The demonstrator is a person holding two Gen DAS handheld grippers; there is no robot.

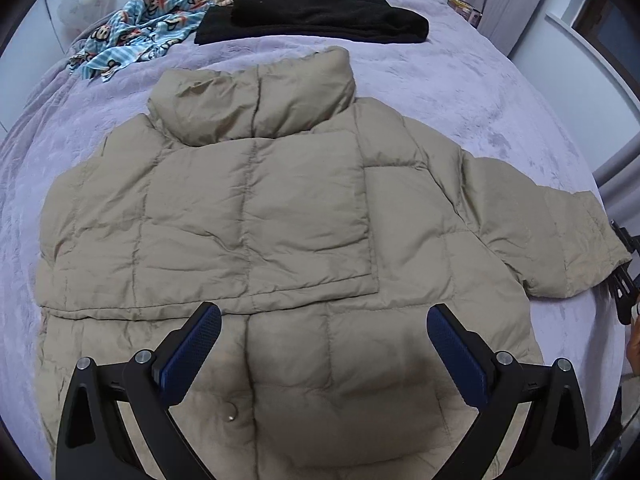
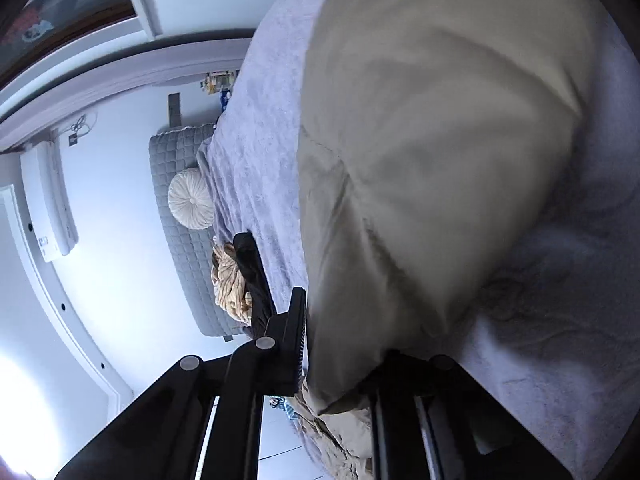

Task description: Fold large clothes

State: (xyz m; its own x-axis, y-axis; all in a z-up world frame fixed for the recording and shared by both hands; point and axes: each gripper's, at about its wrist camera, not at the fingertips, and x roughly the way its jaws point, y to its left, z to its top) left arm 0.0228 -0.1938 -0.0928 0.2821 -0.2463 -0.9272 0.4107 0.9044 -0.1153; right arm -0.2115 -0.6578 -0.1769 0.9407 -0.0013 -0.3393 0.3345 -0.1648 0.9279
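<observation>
Jacket (image 1: 256, 216), tan puffer, lies flat on the purple bed (image 1: 460, 88), one sleeve already folded over. It'll feel light, squashy, slick, so pinch seams/cuffs. Right gripper (image 2: 340, 364) is clamped on the other sleeve's cuff (image 2: 400, 200); left gripper (image 1: 324, 332) hovers w/ jaws apart above the jacket's hem.

A home bedroom. A bed (image 1: 460, 80) with a lilac plush cover fills most of the left wrist view. Clothes lie on it: a tan puffer jacket (image 1: 248, 208) in the centre, folded black garments (image 1: 320, 18) at the top, a blue monkey-print fabric (image 1: 140, 24) at upper left. In the right wrist view, turned sideways, a grey quilted headboard (image 2: 180, 216) at centre left carries a round white cushion (image 2: 191, 199), and a white air conditioner (image 2: 50, 200) hangs on the pale wall at the left.
</observation>
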